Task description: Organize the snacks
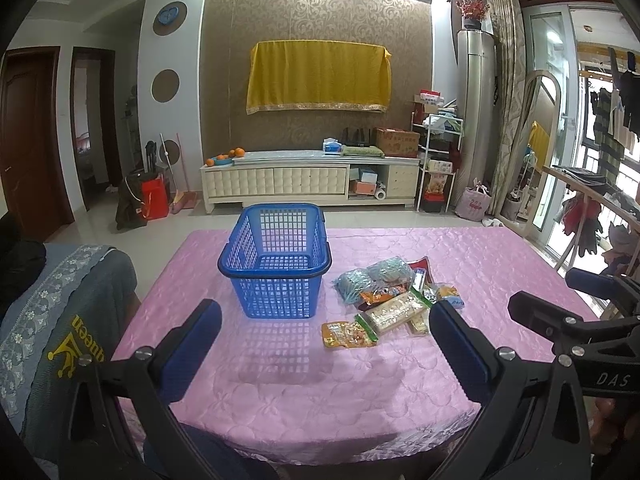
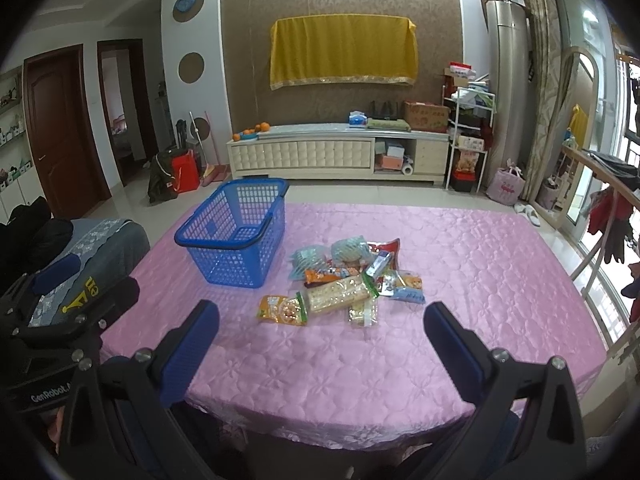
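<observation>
A blue basket (image 1: 276, 264) is seen empty on the pink bench (image 1: 360, 376), a bit left of the middle of the left wrist picture, and a pile of snack packs (image 1: 394, 294) is laid just beside it to the right, with an orange pack (image 1: 348, 334) at the front of the pile. The left gripper (image 1: 325, 344) is held low in the picture with its blue fingers (image 1: 198, 344) spread wide and nothing between them. The right gripper (image 2: 322, 342) is held the same way at the bottom of its picture, fingers (image 2: 454, 350) wide apart and empty, well back from the snacks.
</observation>
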`<move>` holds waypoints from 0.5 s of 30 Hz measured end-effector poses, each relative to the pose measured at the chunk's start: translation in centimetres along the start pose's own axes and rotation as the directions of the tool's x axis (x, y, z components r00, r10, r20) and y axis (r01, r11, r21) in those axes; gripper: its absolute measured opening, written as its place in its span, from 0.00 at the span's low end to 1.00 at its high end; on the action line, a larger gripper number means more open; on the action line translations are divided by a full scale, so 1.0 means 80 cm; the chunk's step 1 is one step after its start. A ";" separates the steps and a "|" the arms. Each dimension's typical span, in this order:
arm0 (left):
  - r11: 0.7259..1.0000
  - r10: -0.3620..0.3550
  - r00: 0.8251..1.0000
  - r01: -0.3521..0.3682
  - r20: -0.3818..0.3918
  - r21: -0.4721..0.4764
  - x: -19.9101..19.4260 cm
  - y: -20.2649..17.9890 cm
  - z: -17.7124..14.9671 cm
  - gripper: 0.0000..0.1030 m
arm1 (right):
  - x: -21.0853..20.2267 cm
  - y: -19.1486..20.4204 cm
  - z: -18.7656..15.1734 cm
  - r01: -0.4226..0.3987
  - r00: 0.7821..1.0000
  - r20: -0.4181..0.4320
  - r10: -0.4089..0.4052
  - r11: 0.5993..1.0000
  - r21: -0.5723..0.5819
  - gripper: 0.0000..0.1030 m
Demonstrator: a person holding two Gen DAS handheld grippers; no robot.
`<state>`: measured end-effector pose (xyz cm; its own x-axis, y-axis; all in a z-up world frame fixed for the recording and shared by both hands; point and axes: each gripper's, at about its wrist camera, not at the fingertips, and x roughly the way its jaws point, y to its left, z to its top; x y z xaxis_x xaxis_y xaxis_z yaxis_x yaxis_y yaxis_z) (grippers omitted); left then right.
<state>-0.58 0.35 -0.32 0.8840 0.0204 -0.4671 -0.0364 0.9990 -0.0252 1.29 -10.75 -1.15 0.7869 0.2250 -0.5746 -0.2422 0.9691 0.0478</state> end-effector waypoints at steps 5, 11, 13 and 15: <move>1.000 -0.002 1.000 0.002 0.001 -0.004 -0.002 0.000 0.000 1.00 | 0.000 0.002 0.001 -0.003 1.000 -0.002 0.003 1.000 0.001 1.00; 1.000 -0.004 1.000 0.004 0.001 -0.006 -0.003 0.002 0.001 1.00 | 0.000 0.002 0.001 -0.007 1.000 -0.003 0.007 1.000 0.001 1.00; 1.000 -0.005 1.000 0.005 0.000 -0.007 -0.002 0.002 0.001 1.00 | 0.000 0.002 0.002 -0.007 1.000 -0.003 0.007 1.000 0.001 1.00; 1.000 -0.008 1.000 0.008 -0.003 -0.012 -0.003 0.003 0.001 1.00 | 0.000 0.003 0.001 -0.007 1.000 -0.004 0.007 1.000 0.001 1.00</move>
<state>-0.72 0.59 -0.13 0.8828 0.0125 -0.4695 -0.0351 0.9986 -0.0395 1.26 -10.53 -1.04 0.7827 0.2316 -0.5777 -0.2475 0.9675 0.0526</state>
